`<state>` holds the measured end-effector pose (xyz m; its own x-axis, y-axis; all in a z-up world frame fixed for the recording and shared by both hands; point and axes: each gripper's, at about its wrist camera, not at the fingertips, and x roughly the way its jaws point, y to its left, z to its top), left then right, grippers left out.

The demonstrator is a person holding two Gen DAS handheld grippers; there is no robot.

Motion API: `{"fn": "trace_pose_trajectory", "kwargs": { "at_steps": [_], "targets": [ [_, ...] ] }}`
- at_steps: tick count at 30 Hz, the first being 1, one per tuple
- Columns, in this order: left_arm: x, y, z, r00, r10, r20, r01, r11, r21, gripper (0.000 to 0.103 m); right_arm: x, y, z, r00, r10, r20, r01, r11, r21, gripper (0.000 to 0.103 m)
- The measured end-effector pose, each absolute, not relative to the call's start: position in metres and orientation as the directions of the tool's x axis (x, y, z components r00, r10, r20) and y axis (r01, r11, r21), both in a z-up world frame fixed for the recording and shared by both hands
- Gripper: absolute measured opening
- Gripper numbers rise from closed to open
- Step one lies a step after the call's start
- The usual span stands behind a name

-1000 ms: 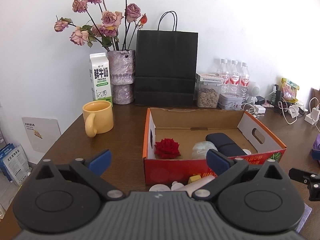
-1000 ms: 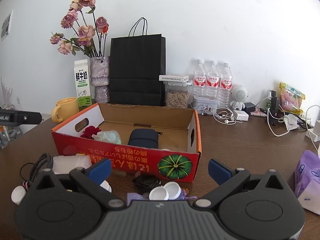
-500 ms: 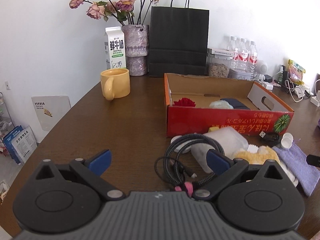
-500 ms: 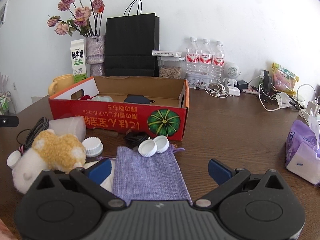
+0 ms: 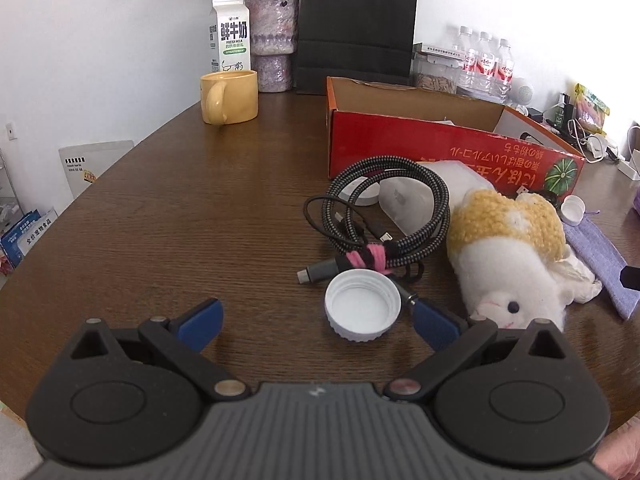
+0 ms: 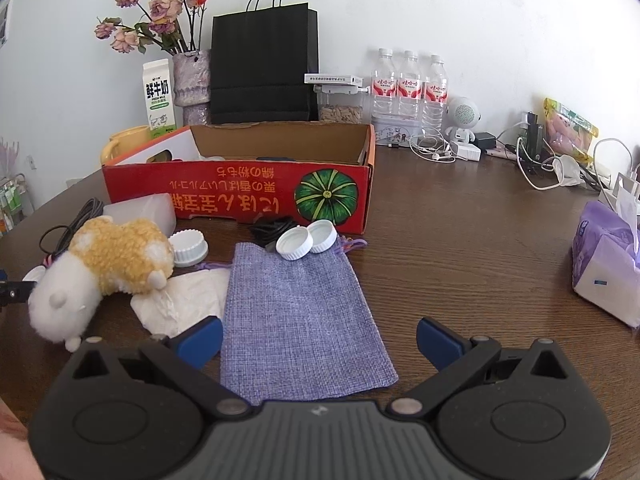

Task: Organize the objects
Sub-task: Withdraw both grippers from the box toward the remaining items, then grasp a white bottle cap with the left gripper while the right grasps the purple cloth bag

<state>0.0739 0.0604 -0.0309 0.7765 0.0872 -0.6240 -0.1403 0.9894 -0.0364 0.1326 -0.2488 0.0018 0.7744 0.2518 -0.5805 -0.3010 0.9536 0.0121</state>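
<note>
Left hand-held gripper (image 5: 316,322) low over the desk (image 5: 160,216), fingers spread wide and holding nothing, with a white cap (image 5: 362,310) lying open side up just ahead, nearer the right finger. Beyond the cap: a bundled cable (image 5: 384,216) tied with a pink band, then a stuffed toy (image 5: 512,256) to the right of it. Right hand-held gripper (image 6: 319,338) likewise spread and empty, hovering at the near end of a purple pouch (image 6: 300,312) lying flat ahead; two more caps (image 6: 306,239) at the pouch's far end, a red box (image 6: 240,192) behind them, partly filled.

Step in hand, by the look of it: lining up on the next loose item, nothing grasped yet. Next move probably calls for sliding the left fingers either side of the cap, closing on its rim, then lifting clear of the cable and carrying over the box wall. Risk: shallow, smooth cap slipping out sideways.
</note>
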Motion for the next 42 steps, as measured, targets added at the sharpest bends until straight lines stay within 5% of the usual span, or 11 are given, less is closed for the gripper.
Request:
{"fn": "trace_pose_trajectory", "kwargs": {
  "at_steps": [8, 11, 13, 38, 42],
  "targets": [
    [0.078, 0.055, -0.037, 0.794, 0.114, -0.598, -0.151, 0.989, -0.011, 0.095, 0.134, -0.252, -0.005, 0.768, 0.251, -0.589, -0.286, 0.958, 0.035, 0.103],
    [0.076, 0.052, -0.036, 0.806, 0.098, -0.583, -0.129, 0.992, -0.011, 0.077, 0.135, -0.253, -0.006, 0.770, 0.248, -0.587, -0.282, 0.959, 0.035, 0.103],
    [0.074, 0.050, -0.035, 0.815, 0.088, -0.573, -0.114, 0.993, -0.009, 0.040, 0.137, -0.253, -0.007, 0.769, 0.249, -0.588, -0.283, 0.959, 0.036, 0.103],
    [0.073, 0.050, -0.035, 0.818, 0.099, -0.567, -0.128, 0.992, -0.012, 0.041, 0.164, -0.237, -0.017, 0.713, 0.321, -0.624, -0.382, 0.923, 0.039, 0.103],
    [0.073, 0.050, -0.035, 0.818, 0.098, -0.566, -0.126, 0.992, -0.011, 0.041, 0.159, -0.239, -0.017, 0.718, 0.350, -0.601, -0.403, 0.914, 0.049, 0.089]
  ]
}}
